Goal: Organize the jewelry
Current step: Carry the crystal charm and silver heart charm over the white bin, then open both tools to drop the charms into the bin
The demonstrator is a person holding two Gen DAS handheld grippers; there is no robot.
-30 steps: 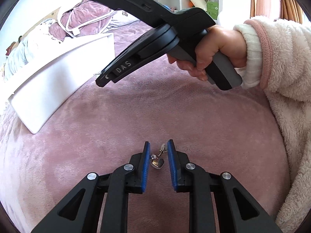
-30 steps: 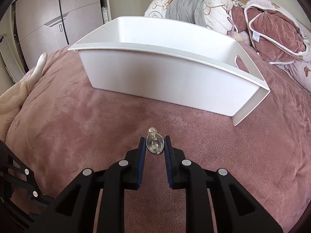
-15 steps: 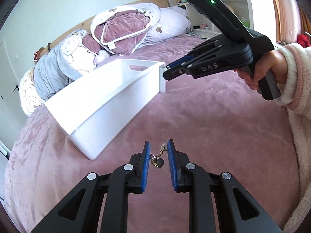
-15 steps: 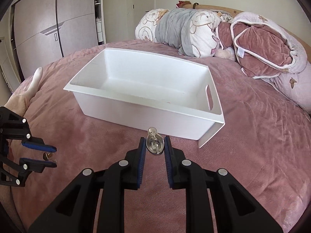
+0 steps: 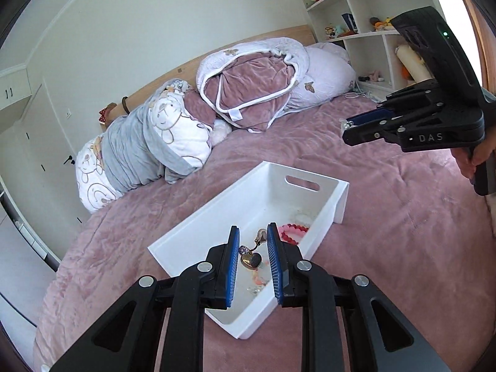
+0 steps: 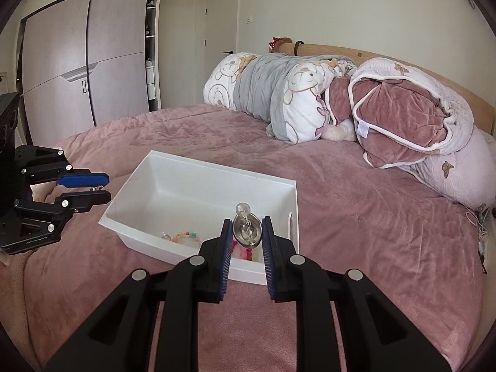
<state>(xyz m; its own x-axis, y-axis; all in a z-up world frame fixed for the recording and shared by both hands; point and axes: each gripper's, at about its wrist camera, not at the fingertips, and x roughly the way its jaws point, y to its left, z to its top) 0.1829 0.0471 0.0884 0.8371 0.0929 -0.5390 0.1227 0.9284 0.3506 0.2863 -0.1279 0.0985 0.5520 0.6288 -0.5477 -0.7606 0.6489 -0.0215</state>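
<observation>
Both pieces lifted off the bed since a second ago: heart pendant (image 5: 250, 259) in left gripper (image 5: 252, 259) fingers, silver earring (image 6: 246, 228) clamped in right gripper (image 6: 246, 241), both now hanging over the white bin (image 5: 328, 214). Release looks next.

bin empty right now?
No: the left wrist view shows a red-and-pink bracelet and other small pieces lying on the floor of the white bin.
</observation>
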